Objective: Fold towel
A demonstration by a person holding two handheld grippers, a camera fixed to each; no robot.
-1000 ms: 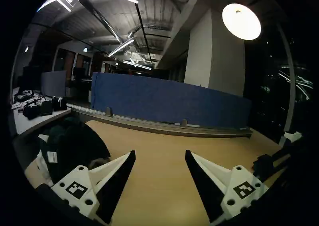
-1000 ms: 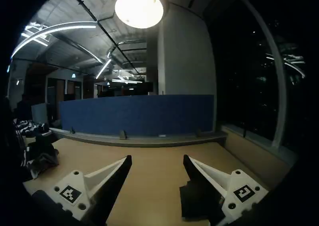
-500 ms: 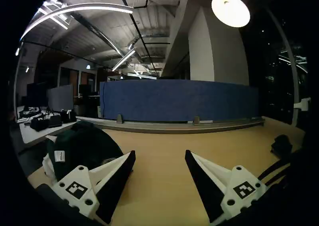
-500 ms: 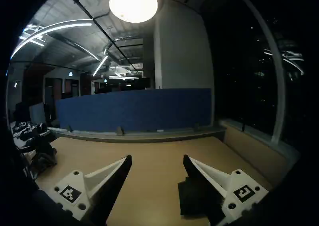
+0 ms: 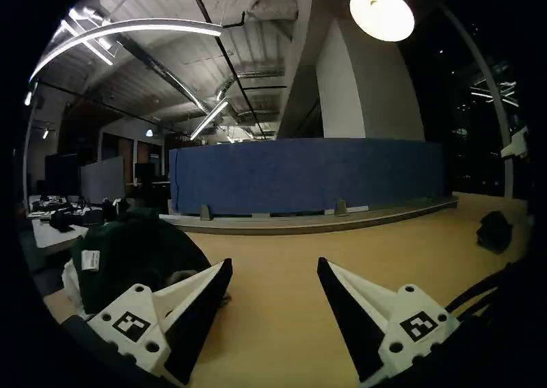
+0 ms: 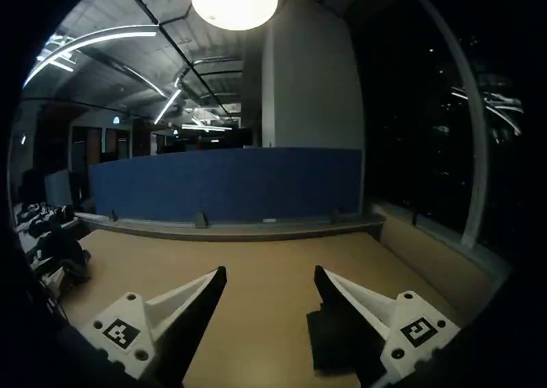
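Note:
A heap of dark green cloth point(image 5: 133, 254) with a small white tag lies on the pale wooden table point(image 5: 273, 251), just behind the left finger of my left gripper point(image 5: 273, 263). That gripper is open and holds nothing. In the right gripper view the same kind of dark heap point(image 6: 65, 254) sits at the table's far left. My right gripper point(image 6: 269, 272) hovers open over the table point(image 6: 260, 265), with nothing between its fingers. A flat dark piece point(image 6: 331, 340) lies under its right finger; what it is I cannot tell.
A blue partition point(image 5: 301, 176) with a grey rail runs along the table's far edge. A small dark object point(image 5: 494, 230) rests at the right of the table. Another desk with dark bags point(image 5: 61, 218) stands at the left. A window wall point(image 6: 437, 169) borders the right.
The left gripper view has levelled and swung, so the dark heap now sits closer and the small object at the right shows more. The right gripper view drifted slightly; both grippers stay open.

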